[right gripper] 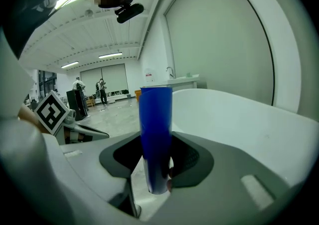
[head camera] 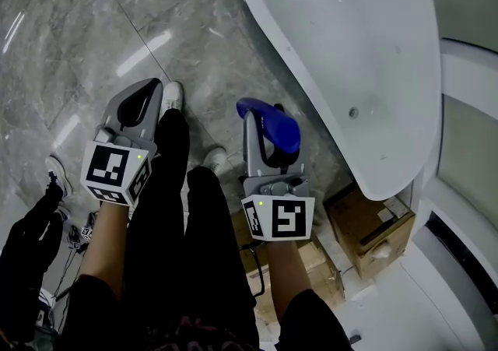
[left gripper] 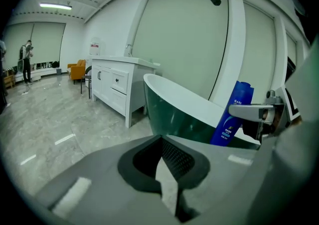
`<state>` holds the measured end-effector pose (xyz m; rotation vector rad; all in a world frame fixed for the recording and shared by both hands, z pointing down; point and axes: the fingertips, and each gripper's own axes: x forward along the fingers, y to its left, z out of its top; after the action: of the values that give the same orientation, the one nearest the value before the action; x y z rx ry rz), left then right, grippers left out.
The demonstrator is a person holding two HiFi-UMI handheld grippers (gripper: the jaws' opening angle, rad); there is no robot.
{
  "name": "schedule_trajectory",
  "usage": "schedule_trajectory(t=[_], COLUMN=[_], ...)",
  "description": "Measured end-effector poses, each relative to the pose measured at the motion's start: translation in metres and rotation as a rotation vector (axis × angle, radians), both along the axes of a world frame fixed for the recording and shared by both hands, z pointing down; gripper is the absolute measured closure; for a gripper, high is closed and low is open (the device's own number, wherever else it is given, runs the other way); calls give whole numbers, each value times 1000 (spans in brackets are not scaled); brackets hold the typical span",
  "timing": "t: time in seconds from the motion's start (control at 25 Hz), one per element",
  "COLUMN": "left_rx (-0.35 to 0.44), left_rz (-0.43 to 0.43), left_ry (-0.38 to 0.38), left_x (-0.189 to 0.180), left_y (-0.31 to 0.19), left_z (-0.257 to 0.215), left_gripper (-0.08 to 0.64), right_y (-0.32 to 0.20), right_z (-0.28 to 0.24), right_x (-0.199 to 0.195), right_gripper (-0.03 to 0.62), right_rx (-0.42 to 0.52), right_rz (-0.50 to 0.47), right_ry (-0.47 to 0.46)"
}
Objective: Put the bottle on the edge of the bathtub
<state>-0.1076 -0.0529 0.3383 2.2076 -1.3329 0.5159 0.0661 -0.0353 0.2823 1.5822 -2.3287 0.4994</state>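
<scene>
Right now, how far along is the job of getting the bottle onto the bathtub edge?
Done: the bottle is picked up, clamped in the right gripper. In hand: it hangs over the floor beside the bathtub, not yet above its edge. Left: carry it to that edge, stand it there, release. The left gripper is shut and empty.

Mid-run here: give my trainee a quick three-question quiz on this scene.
1. Which holds the blue bottle? A) left hand-held gripper B) right hand-held gripper C) neither
2. True or false: the bottle already stands on the bathtub edge.
3. What lies on the floor by the bathtub's end?
Key: 1 B. 2 false. 3 cardboard boxes.
</scene>
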Motion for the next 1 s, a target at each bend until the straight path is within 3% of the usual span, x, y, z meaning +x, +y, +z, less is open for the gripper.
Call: schedule_trajectory(t=[0.28,0.48,0.76,1.0], left_rx=[-4,38,19,46], left_rz=[35,17,-3,10], left_ry=[-18,-20,-30,-38], left_x=[11,4,7,-8], left_y=[-6,-17,-10,-19], left_z=[44,83,121,169], left_gripper=[560,560,560,560], right_y=[-14,-21,-13,-20], right_z=[54,102,149,200], right_x=[2,0,15,1], right_gripper=[405,405,405,405], right_rx=[-7,-13,10,-2], right_rz=[29,12,-26,-46], right_ry=[-22,-17,28,19])
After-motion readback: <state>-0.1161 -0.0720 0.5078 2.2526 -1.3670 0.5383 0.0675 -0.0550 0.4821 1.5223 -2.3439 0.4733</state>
